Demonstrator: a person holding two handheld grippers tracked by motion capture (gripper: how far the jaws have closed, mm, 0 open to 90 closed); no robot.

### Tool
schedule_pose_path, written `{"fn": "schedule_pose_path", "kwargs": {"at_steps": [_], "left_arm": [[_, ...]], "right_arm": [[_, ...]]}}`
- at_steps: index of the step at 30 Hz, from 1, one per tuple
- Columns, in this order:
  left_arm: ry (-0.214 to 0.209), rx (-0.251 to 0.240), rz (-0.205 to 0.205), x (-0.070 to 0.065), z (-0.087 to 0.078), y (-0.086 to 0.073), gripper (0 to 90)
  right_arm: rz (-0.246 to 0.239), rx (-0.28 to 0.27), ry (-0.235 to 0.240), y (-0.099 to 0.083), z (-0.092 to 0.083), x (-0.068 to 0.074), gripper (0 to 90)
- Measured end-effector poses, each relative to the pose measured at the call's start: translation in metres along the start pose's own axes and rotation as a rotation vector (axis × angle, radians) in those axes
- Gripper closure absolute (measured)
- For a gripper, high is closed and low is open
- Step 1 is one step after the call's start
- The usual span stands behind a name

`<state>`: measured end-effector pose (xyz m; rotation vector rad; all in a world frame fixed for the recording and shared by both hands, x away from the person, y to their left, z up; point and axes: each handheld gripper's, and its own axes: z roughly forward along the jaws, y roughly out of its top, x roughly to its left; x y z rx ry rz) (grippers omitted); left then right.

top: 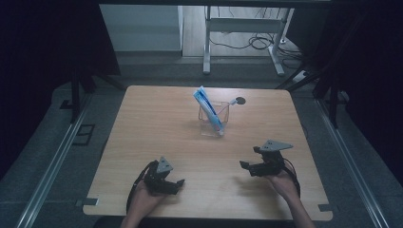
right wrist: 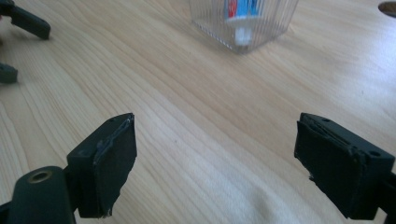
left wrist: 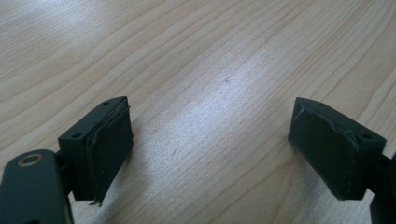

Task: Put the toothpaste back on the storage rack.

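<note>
Jaws of the right gripper (top: 250, 167) stand wide apart with nothing between them, low at the lower right of the high view. Left gripper (top: 172, 184), at lower left, is also apart and empty. Up and left from the right gripper, which is nearer, stands the clear cup (top: 213, 124). Inside it a blue-and-white tube (top: 208, 109) leans with its top toward upper left, beside a thin stick.

A lab: dark curtains (top: 43, 42); floor rails (top: 52, 166); trailing cables (top: 247, 42).

Right gripper (right wrist: 215, 163) gapes empty over table (right wrist: 196, 121), facing clear cup (right wrist: 243, 23).
</note>
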<state>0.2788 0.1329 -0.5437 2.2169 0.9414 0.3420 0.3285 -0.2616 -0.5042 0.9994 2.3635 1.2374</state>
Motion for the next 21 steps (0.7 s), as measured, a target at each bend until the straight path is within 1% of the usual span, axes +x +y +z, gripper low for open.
{"fn": "schedule_pose_path", "kwargs": {"at_steps": [2,5,10,13,15,21], "left_arm": [[0.000,0.002,0.001,0.000,0.000,0.000,13.9],[0.000,0.002,0.002,0.000,0.000,0.000,13.9],[0.003,0.000,-0.004,0.000,0.000,0.000,13.9],[0.003,0.000,-0.003,0.000,0.000,0.000,13.9],[0.003,0.000,-0.004,0.000,0.000,0.000,13.9],[0.003,0.000,-0.004,-0.001,0.000,0.000,13.9]], "right_arm": [[-0.008,0.009,-0.010,-0.004,-0.001,0.001,13.0],[-0.005,0.017,-0.015,-0.009,-0.002,0.002,13.0],[-0.014,0.048,-0.028,-0.020,-0.001,0.003,13.0],[-0.027,0.075,-0.039,-0.025,0.002,0.003,13.0],[-0.026,0.089,-0.042,-0.028,0.003,0.004,13.0],[-0.042,0.146,-0.039,-0.037,0.012,0.004,12.0]]}}
